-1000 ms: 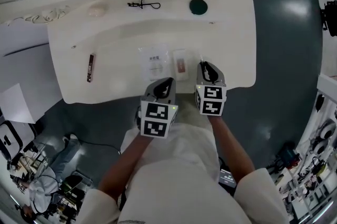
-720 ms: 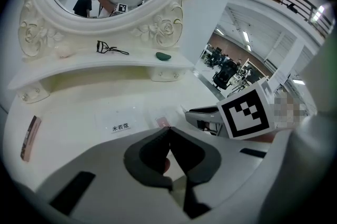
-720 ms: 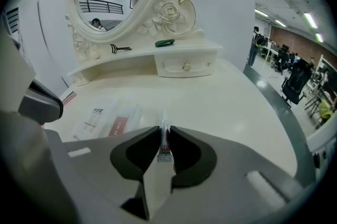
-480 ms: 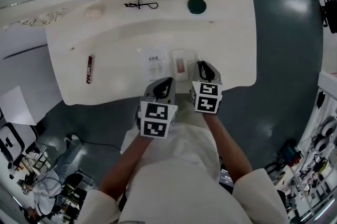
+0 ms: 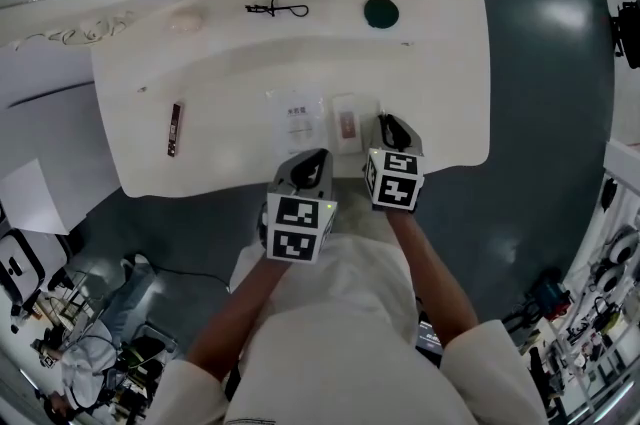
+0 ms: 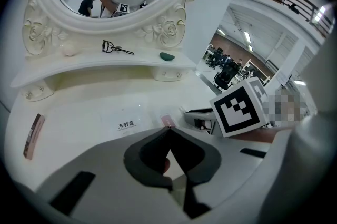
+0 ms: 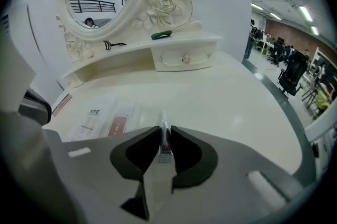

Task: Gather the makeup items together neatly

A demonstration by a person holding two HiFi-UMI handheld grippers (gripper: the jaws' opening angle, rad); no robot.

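Task judged partly done. A white sachet (image 5: 296, 120) and a red sachet (image 5: 346, 123) are laid side by side near the front edge of the worktop (image 5: 440, 93). A thin tube (image 7: 165, 138) is gripped in the right tool (image 5: 388, 121), just right of the red sachet, not yet released. The left tool (image 5: 312, 158) is closed and empty at the front edge. Outstanding: stick (image 5: 174, 129) near the left edge, curler (image 5: 277, 7) and green pad (image 5: 381, 11) along the rear edge.

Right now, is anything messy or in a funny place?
Nothing is spilled or broken, but things are scattered: a brown stick lies alone at the left, and the eyelash curler and a green disc sit on the shelf, far from two packets.
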